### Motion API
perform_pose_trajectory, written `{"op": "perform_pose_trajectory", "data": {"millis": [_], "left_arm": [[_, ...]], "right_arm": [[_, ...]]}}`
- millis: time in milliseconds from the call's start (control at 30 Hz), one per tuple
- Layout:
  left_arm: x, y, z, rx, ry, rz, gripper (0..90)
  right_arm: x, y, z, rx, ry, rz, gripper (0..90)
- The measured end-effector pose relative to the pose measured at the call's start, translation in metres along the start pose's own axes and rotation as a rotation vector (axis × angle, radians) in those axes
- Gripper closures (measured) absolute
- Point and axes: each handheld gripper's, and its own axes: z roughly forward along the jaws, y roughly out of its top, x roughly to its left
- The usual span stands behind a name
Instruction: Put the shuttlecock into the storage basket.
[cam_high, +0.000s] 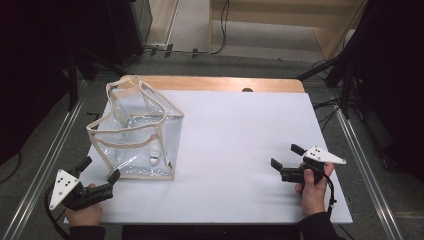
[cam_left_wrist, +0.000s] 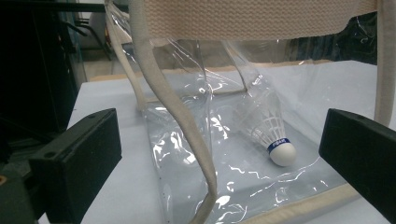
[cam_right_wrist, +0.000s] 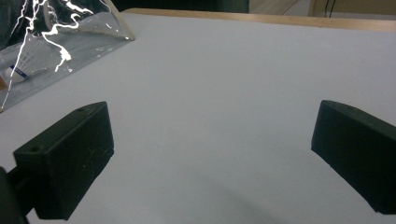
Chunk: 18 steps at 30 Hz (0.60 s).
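Black left tongs (cam_high: 99, 170) spread wide beside clear bag (cam_high: 137, 131), right tongs (cam_high: 285, 156) spread, empty

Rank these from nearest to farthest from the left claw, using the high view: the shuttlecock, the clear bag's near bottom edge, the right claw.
1. Clear bag's near bottom edge, just right of the left claw.
2. Shuttlecock, inside the bag.
3. Right claw, across the table.

The shuttlecock (cam_right_wrist: 21, 70) inside the clear bag (cam_right_wrist: 65, 42) is cut off by the frame edge, its feathers blurred behind glare.
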Motion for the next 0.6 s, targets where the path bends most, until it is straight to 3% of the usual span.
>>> {"op": "perform_pose_trajectory", "data": {"millis": [600], "left_arm": [[0.000, 0.000, 0.000, 0.001, -0.002, 0.000, 0.0]], "right_arm": [[-0.015, -0.012, -0.025, -0.012, -0.061, 0.014, 0.0]]}}
